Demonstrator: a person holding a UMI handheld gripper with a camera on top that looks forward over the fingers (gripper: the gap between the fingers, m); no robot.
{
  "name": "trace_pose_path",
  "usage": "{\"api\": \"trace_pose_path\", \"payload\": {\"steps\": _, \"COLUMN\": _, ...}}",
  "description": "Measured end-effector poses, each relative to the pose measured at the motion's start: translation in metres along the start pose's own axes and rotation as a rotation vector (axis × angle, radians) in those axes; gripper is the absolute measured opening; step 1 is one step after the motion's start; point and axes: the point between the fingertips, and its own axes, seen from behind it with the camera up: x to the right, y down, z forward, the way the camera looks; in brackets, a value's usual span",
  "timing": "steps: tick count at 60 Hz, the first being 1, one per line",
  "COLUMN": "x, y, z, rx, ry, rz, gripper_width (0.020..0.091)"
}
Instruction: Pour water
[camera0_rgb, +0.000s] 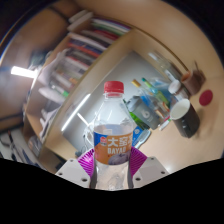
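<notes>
A clear plastic water bottle (113, 140) with a red cap and an orange, white and blue label stands between my fingers, held up above the table. My gripper (112, 165) is shut on the bottle's lower body, and the purple pads (88, 158) press it from both sides. A dark cup (184, 112) with a white rim stands on the wooden table (120, 62) beyond the bottle, to the right. The bottle's base is hidden below the fingers.
Other bottles and small items (152, 100) crowd the table just behind the held bottle. A red round object (206, 97) lies past the cup. Shelves with books (80, 50) stand at the back left.
</notes>
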Motion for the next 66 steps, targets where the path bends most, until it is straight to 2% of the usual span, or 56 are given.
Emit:
{"api": "trace_pose_path", "payload": {"steps": 16, "x": 0.061, "y": -0.037, "z": 0.021, "rx": -0.096, "ry": -0.055, "rz": 0.721, "gripper_width": 0.0424}}
{"api": "trace_pose_path", "payload": {"steps": 26, "x": 0.064, "y": -0.042, "z": 0.037, "rx": -0.158, "ry": -0.112, "rz": 1.054, "gripper_width": 0.0428}}
{"api": "trace_pose_path", "payload": {"steps": 31, "x": 0.065, "y": -0.047, "z": 0.043, "rx": -0.155, "ry": -0.131, "rz": 1.157, "gripper_width": 0.0424}}
{"api": "trace_pose_path", "payload": {"steps": 49, "x": 0.073, "y": -0.074, "z": 0.045, "rx": -0.122, "ry": -0.204, "rz": 1.303, "gripper_width": 0.0426}}
{"api": "trace_pose_path", "payload": {"steps": 56, "x": 0.073, "y": -0.075, "z": 0.045, "rx": -0.133, "ry": -0.213, "rz": 1.296, "gripper_width": 0.0427}}
{"api": "trace_pose_path", "payload": {"steps": 66, "x": 0.057, "y": -0.066, "z": 0.037, "rx": -0.192, "ry": -0.223, "rz": 1.165, "gripper_width": 0.0424}}
